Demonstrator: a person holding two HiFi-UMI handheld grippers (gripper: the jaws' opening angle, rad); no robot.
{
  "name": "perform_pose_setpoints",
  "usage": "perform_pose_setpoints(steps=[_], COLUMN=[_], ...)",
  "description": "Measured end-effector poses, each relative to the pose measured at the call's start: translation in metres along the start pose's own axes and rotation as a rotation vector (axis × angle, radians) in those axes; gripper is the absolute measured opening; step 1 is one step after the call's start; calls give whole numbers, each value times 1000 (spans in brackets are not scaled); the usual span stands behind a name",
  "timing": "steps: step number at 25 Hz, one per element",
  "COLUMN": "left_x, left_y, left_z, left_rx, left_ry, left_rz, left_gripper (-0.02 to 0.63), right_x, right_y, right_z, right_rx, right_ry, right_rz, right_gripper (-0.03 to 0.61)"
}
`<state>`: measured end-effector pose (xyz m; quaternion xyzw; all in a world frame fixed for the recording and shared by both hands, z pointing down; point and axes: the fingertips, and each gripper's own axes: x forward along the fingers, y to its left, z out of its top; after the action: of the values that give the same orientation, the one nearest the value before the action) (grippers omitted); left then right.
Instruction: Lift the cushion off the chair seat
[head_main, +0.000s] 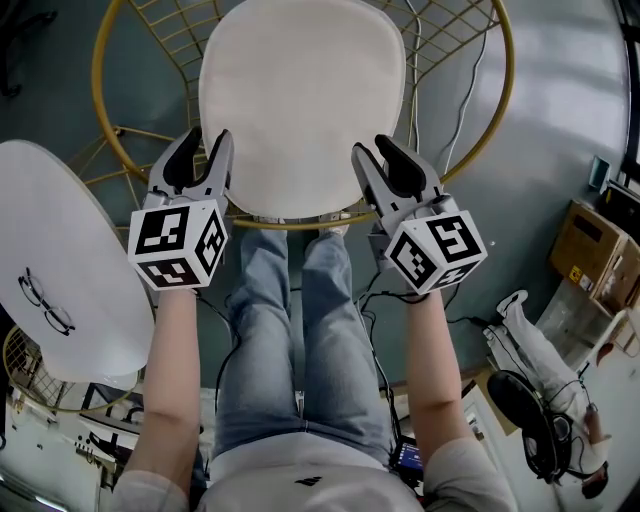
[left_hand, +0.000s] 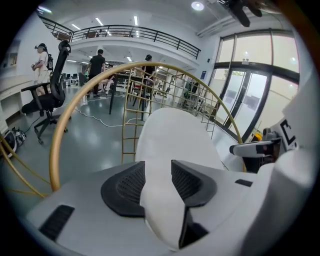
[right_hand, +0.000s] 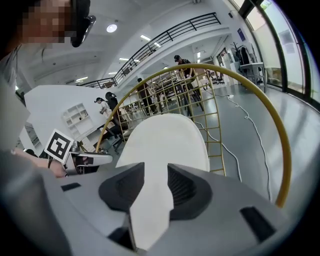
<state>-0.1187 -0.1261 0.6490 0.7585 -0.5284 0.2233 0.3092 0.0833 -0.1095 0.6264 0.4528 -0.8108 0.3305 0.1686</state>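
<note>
White padded seat cushion (head_main: 300, 100) is lying flat on the gold wire hoop chair (head_main: 300, 222), not lifted yet. The left gripper (head_main: 208, 140) and right gripper (head_main: 373, 150) are parked at its two near corners, one on each side. Both have their jaws parted a middling amount with the cushion's edge showing in the gap. I don't see the pads squeezing it, so I'd call both empty.

If it were me, I'd slide both in a bit deeper for a proper bite of the edge. Then I'd close them evenly and raise both hands together so the cushion stays level and doesn't sag or catch on the wire back.

The head view is the only one showing both corners at once, plus a white oval tabletop (head_main: 80, 230) with black-framed glasses (head_main: 45, 305) off to the left. The two gripper views show each jaw gap up close, and the chair's tall hoop back.
</note>
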Motion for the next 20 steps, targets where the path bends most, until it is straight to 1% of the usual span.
perform_pose_setpoints(steps=[5,8,12,20], left_x=[10,15,20,27], left_y=[9,14,18,26], left_z=[-10,-15,-20,-31], left_rx=[4,-9,4,-13], left_ry=[31,42,61,87], left_rz=[26,34,53,60], left_gripper=[181,192,206,212], right_x=[6,10,13,17], right_y=[-14,-20,-34,-60], right_z=[-8,-14,-18,-29], right_rx=[7,15,31,71], right_ry=[23,36,47,66], right_rz=[-32,-50,-86,-173], right_gripper=[153,161,170,200])
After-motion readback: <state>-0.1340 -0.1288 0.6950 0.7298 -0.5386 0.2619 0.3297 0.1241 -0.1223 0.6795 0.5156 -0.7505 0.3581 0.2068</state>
